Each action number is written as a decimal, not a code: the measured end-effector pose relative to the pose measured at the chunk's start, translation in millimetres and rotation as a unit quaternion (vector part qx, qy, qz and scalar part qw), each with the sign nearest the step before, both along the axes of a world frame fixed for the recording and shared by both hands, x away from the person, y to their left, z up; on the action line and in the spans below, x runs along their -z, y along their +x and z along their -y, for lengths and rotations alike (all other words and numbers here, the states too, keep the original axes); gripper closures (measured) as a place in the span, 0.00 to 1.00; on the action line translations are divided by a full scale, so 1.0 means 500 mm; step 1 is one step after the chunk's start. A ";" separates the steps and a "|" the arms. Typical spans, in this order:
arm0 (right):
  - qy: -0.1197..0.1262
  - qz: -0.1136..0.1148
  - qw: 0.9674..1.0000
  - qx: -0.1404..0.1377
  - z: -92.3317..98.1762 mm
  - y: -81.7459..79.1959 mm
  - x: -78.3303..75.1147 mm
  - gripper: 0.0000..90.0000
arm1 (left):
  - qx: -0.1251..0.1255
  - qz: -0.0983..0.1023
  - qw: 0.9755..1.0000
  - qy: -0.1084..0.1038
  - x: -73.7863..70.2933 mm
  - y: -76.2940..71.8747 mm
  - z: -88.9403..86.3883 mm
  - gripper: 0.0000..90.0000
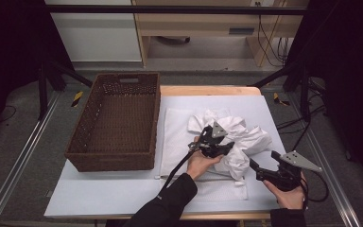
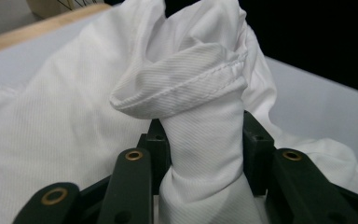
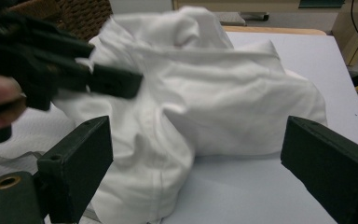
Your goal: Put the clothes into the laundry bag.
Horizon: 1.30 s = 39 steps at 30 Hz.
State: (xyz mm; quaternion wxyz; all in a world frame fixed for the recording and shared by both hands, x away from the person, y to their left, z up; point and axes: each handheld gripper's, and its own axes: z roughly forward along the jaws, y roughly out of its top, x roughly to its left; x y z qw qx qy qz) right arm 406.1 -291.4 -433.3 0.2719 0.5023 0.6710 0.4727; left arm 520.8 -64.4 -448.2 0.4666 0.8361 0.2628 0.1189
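I see my left gripper (image 2: 204,154) at the bottom of the frame, jaws either side of a bunched column of white garment (image 2: 200,116), its stitched hem folded over at centre.

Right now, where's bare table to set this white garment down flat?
Free: the mat right of the crumpled white garment, and the front strip below the wicker basket. Crowded: the centre, where the garment lies on a mesh laundry bag.

We note a worktop (image 1: 260,106) covered by a pale blue sheet, wooden edge showing at the far side. On it, left: a brown wicker basket (image 1: 116,123). Beside the basket lies a flat white mesh bag (image 1: 177,137), with a crumpled white garment (image 1: 234,137) resting on the bag and the sheet.
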 end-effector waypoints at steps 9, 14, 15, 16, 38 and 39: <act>-0.004 0.001 1.000 -0.013 -0.017 0.002 0.001 0.14 | 0.011 0.006 1.000 0.008 -0.057 -0.037 -0.038 0.31; -0.009 0.003 1.000 -0.030 -0.038 0.002 -0.001 0.17 | 0.001 0.017 1.000 0.006 -0.107 -0.058 -0.093 0.27; -0.010 0.000 0.999 -0.036 -0.047 0.002 0.000 0.18 | -0.002 0.020 1.000 0.007 -0.114 -0.064 -0.108 0.27; -0.012 -0.004 0.999 -0.045 -0.057 0.004 0.003 0.19 | -0.005 0.023 1.000 0.008 -0.118 -0.071 -0.123 0.28; -0.067 -0.112 0.989 -0.076 -0.133 0.037 0.087 0.72 | -0.018 -0.040 0.999 0.032 0.041 -0.216 -0.358 1.00; -0.070 -0.109 0.989 -0.075 -0.132 0.038 0.088 0.79 | -0.016 -0.040 0.998 0.041 0.042 -0.218 -0.356 1.00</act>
